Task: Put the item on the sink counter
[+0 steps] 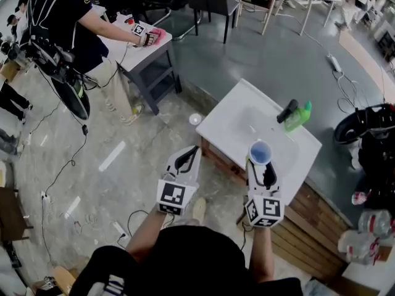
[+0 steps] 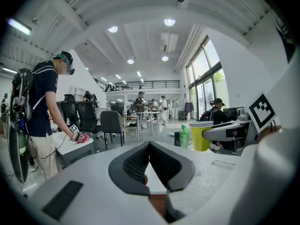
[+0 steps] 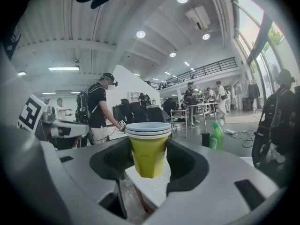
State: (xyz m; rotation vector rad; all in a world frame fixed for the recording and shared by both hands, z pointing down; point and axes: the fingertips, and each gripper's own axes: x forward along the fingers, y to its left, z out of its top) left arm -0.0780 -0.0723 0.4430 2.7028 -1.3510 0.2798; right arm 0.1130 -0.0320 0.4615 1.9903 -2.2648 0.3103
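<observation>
The cups (image 3: 147, 146) are gripped upright by the right tongs (image 1: 261, 168) and are held in the air above the near side of the sink surface (image 1: 216, 128). The left tongs (image 1: 187, 159) are closed and empty. If the cups are let go too high or too near the edge, they could be tipped over or dropped to the floor. The stack could also be shaken apart. A bottle (image 1: 299, 116) is seen at the far side, well apart, so nothing is in the way

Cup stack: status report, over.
Right claw shut on cup stack, over sink counter. Left claw shut, empty. Green bottle on counter's far side, clear of cups.
</observation>
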